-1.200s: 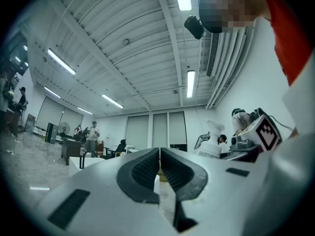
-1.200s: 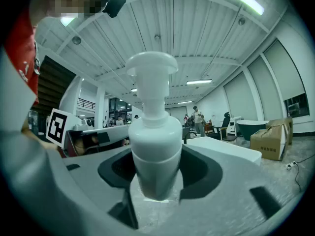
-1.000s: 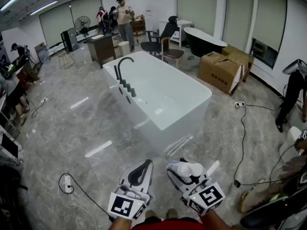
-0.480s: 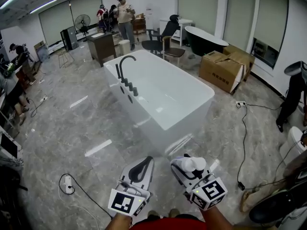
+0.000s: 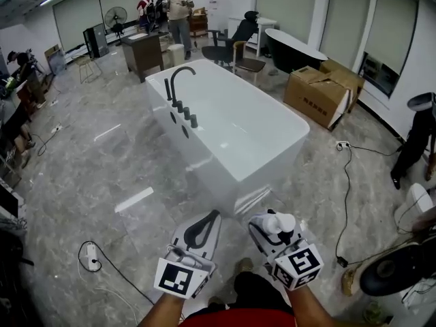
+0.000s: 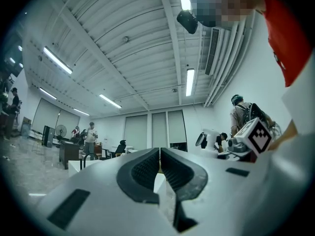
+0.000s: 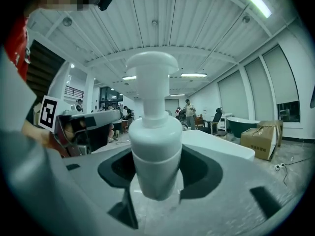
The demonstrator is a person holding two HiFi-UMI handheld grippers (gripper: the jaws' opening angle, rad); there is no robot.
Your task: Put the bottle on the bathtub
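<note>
- Well short of the near end of the bathtub [image 5: 271, 157], above the grey marbled floor [image 5: 102, 182], both tongs sit side by side at the bottom of the head view and point toward the tub.
- On my right, the right tongs [image 5: 271, 231] are clamped on the bottle [image 5: 279, 222], a plain white pump bottle. It stands upright between the pads, gripped low on its body with the pump head clear above. It is well apart from the bathtub and not yet on it.
- Beside them, the left tongs [image 5: 208, 220] are pressed together with nothing between the pads.
- As I judge it, the step in hand is the carry to the tub.
- To do it well I'd keep the bottle upright and close on the near short edge or the near right corner of the rim. I'd set the base flat on the ledge before letting go.
- That rim looks narrow and glossy, so a base half off the edge could tip into the basin or onto the floor.
- I'd steer clear of the left long edge, where the black faucet [image 5: 178, 80] and its knobs [image 5: 185, 113] take up the ledge.
- Writing: the bottle shows no label in either view of it.
- Dark print on the cardboard box [image 5: 320, 90], beyond the tub's right long edge, is too small to read.
- Only black-and-white square patterns show on the marker cubes [image 5: 178, 293].
</note>
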